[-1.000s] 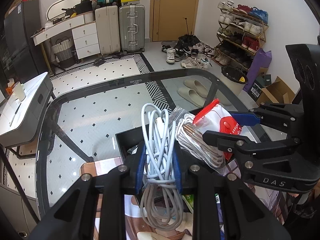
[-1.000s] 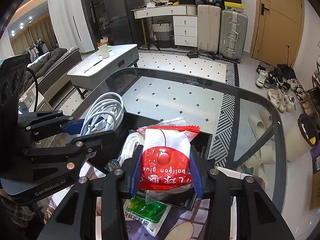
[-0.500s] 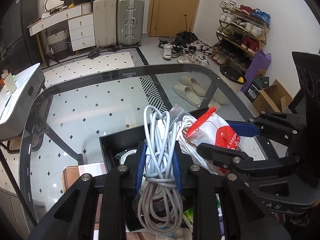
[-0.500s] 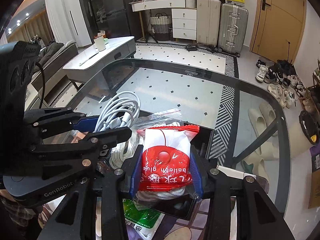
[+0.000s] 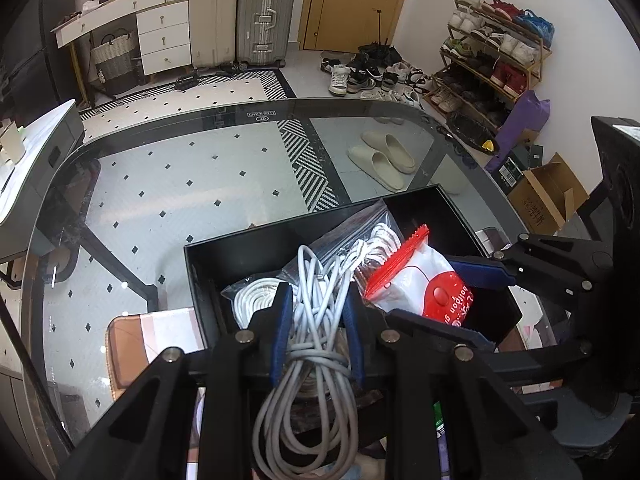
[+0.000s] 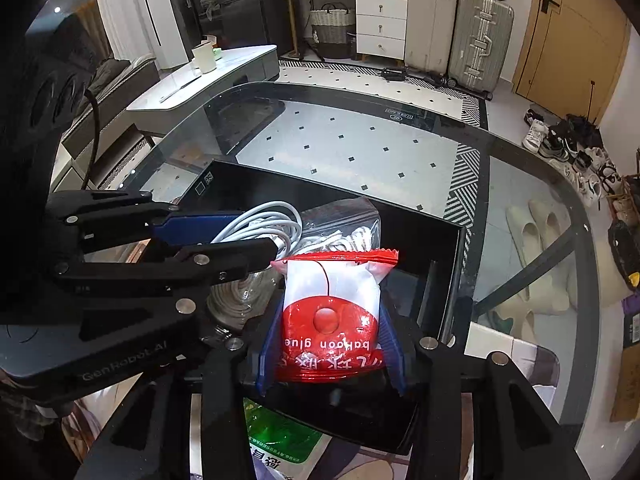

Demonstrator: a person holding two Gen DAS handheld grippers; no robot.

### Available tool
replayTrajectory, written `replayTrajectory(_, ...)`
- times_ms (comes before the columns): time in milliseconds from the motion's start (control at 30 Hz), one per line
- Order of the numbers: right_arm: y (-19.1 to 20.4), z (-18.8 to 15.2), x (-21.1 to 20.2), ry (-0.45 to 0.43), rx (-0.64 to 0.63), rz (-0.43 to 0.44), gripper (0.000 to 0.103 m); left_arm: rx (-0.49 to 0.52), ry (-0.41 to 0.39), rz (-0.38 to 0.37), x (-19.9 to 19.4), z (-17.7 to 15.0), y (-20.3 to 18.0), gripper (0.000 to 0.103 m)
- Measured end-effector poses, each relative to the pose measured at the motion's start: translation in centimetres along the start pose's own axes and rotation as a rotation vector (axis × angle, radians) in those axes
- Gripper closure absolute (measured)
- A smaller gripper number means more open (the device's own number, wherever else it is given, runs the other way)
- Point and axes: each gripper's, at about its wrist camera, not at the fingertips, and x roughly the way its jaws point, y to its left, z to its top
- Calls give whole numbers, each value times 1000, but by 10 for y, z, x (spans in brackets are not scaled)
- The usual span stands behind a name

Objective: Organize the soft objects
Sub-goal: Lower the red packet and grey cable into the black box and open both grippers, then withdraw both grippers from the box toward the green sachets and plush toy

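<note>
My left gripper [image 5: 316, 308] is shut on a coiled grey-white cable [image 5: 316, 344] and holds it over the black open box [image 5: 248, 248]. My right gripper [image 6: 328, 332] is shut on a red-and-white balloon glue packet [image 6: 330, 312], also over the black box [image 6: 420, 224]. In the right wrist view the left gripper [image 6: 256, 236] and its cable [image 6: 264, 226] show on the left. In the left wrist view the right gripper [image 5: 476, 300] and packet [image 5: 424, 284] show on the right. Inside the box lie a clear zip bag of white cable [image 5: 368, 240] and a bagged white coil [image 5: 252, 300].
The box sits on a glass table [image 5: 200, 184] next to a printed mat [image 5: 160, 328]. A green packet [image 6: 280, 440] lies on the mat near the box's front edge. The table's rim [image 6: 580, 216] curves around to the right.
Both grippers moved forward and down with their loads, so the cable and the packet now sit lower over the inside of the black box.
</note>
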Motion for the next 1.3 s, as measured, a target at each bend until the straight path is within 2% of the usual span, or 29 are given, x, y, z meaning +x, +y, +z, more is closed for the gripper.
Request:
replayTrajectory(133, -2, -3, -2, -7, 0, 3, 51, -6, 12, -10, -2, 2, 1, 75)
replayTrajectory(200, -2, -3, -7, -17, -8, 0, 51, -9, 10, -14, -5, 3, 1, 65)
replayTrajectory(300, -1, -3, -14, -26, -12, -10, 48, -11, 7, 5, -10, 4, 2, 55)
replayTrajectory(433, -5, -5, -22, -39, 4, -14, 37, -17, 4, 0, -18, 5, 2, 49)
replayTrajectory(567, -5, -9, -32, -51, 0, -5, 34, 7, 5, 52, -24, 4, -2, 40)
replayTrajectory(700, -7, -15, -43, -73, 6, -47, 17, 22, -27, 99, -35, 3, -3, 25)
replayTrajectory(800, -12, -17, -51, -86, 36, -27, 11, 16, -38, 86, -42, 2, -1, 22)
replayTrajectory(1000, -10, -24, -62, -95, 39, -7, 10, 24, -26, 109, -48, -5, -6, 21)
replayTrajectory(1033, -10, -26, -63, -95, 40, -1, 10, 22, -24, 114, -49, -7, -6, 18)
replayTrajectory(1100, -9, -29, -66, -97, 40, 10, 10, 13, -33, 125, -53, -10, -6, 5)
replayTrajectory(1300, -6, -37, -74, -106, 40, 15, 10, -15, -43, 106, -63, -22, -2, 5)
